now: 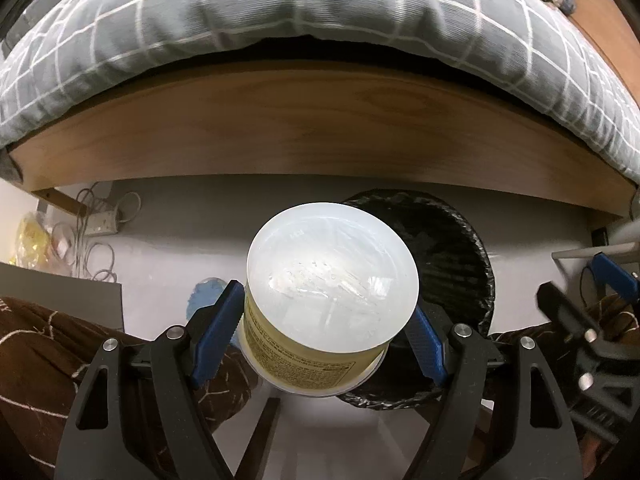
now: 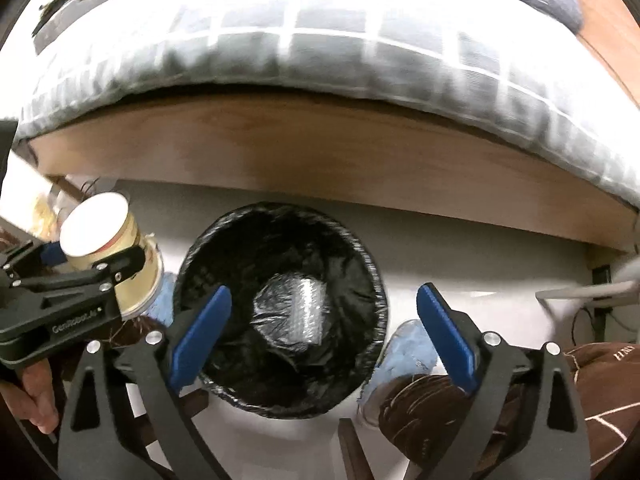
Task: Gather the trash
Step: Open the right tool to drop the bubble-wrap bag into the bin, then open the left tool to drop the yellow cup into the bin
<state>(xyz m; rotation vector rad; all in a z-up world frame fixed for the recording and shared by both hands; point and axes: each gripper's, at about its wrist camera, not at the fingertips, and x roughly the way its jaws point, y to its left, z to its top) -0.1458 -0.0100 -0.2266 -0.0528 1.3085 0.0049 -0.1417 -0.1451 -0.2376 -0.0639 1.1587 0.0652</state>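
Left tool [image 1: 326, 316] clamps yellow tub [image 1: 332, 280] – label unreadable; right tool [image 2: 324, 316] released over bin [image 2: 280, 304].

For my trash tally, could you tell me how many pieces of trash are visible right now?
2: a yellow tub clamped in the left gripper beside the bin, and a clear wrapper at its bottom. The crumpled liner may hide more.

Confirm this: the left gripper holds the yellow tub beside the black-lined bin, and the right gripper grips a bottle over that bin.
Not quite. The right wrist view shows the right gripper open and empty over the black-lined bin. The left gripper does hold the yellow tub beside it.
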